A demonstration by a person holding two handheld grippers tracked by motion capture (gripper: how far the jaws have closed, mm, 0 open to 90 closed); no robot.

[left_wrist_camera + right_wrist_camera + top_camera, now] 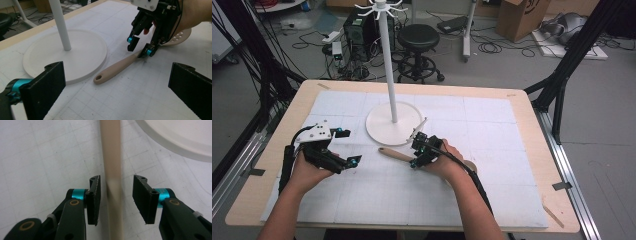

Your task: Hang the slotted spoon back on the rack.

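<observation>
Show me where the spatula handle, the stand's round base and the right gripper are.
spatula handle [115, 68], left gripper view, middle of the beige shaft.
stand's round base [379, 126], high view, bare left part of the disc.
right gripper [116, 195], right gripper view, midway between its fingertips.

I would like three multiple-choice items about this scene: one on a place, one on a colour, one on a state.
1. Where does the spoon lie?
A. on the stool
B. on the mat beside the stand's base
C. hung on the stand

2. What colour is the spoon's handle?
A. beige
B. red
C. black

3. How is the right gripper?
A. shut on nothing
B. far from the spoon
C. open, a jaw on each side of the handle

Key: 1 B, it lies flat by the round base; 2 A, the left gripper view shows beige; 3 C, gaps remain beside the handle.
</observation>
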